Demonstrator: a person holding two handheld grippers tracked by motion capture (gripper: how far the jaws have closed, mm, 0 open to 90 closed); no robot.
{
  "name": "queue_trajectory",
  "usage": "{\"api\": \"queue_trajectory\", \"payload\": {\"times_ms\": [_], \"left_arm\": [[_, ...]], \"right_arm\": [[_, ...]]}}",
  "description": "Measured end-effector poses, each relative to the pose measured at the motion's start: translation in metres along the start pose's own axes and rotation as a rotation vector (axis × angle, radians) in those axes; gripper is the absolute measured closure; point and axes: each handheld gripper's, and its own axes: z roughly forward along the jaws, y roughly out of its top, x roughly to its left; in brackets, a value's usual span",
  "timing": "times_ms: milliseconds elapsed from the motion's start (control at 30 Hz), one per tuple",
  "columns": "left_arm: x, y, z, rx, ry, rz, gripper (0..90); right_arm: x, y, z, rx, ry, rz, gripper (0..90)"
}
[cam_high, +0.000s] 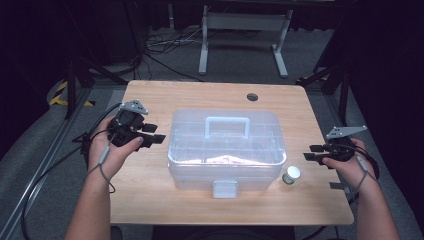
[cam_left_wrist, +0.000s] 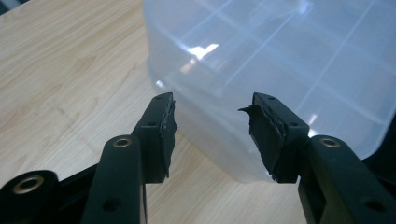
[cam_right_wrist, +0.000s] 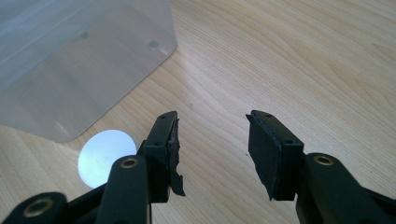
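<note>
A clear plastic storage box (cam_high: 226, 150) with a handle on its lid and a front latch sits shut in the middle of the wooden table (cam_high: 150, 200). My left gripper (cam_high: 159, 134) hovers open just left of the box, jaws pointing at its side (cam_left_wrist: 261, 60), nothing between them. My right gripper (cam_high: 311, 152) stands open to the right of the box, above bare wood. A small round white-capped jar (cam_high: 291, 175) stands by the box's front right corner. In the right gripper view the jar (cam_right_wrist: 105, 156) lies left of my left jaw, beside the box corner (cam_right_wrist: 84, 70).
A round cable hole (cam_high: 252, 97) is in the table near its far edge. A grey metal stand (cam_high: 245, 37) and loose cables lie on the floor behind the table. Bare wood surrounds the box on all sides.
</note>
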Motion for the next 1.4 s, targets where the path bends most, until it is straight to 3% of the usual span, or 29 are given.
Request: {"api": "queue_trajectory", "payload": {"times_ms": [133, 233, 433, 767, 900, 1067, 1133, 1300, 1400], "left_arm": [[-0.003, 0.011, -0.001, 0.008, 0.005, 0.017, 51.0], [-0.006, 0.022, -0.002, -0.03, -0.048, 0.041, 44.4], [-0.016, 0.051, 0.01, -0.015, -0.092, 0.106, 43.9], [-0.03, 0.086, 0.025, -0.009, -0.126, 0.156, 41.1], [-0.038, 0.097, 0.034, -0.001, -0.135, 0.183, 39.8], [-0.044, 0.106, 0.045, 0.012, -0.149, 0.201, 39.8], [-0.045, 0.108, 0.048, 0.017, -0.156, 0.201, 39.9], [-0.048, 0.111, 0.056, 0.034, -0.154, 0.211, 39.6], [-0.053, 0.113, 0.063, 0.059, -0.128, 0.235, 39.1]], "right_arm": [[-0.001, -0.002, 0.002, -0.017, -0.015, -0.014, 51.7], [0.001, -0.004, 0.005, -0.076, 0.008, -0.022, 51.5], [0.004, -0.004, 0.009, -0.069, 0.001, -0.045, 46.5], [0.004, -0.01, 0.007, -0.088, -0.002, -0.06, 41.9], [0.004, -0.011, 0.007, -0.056, 0.003, -0.003, 42.2], [0.004, -0.012, 0.008, -0.05, 0.003, 0.015, 41.9], [0.004, -0.012, 0.008, -0.02, 0.007, 0.064, 41.3], [0.004, -0.012, 0.01, -0.01, 0.0, 0.054, 40.5], [0.005, -0.012, 0.01, -0.007, 0.0, 0.055, 40.3]]}}
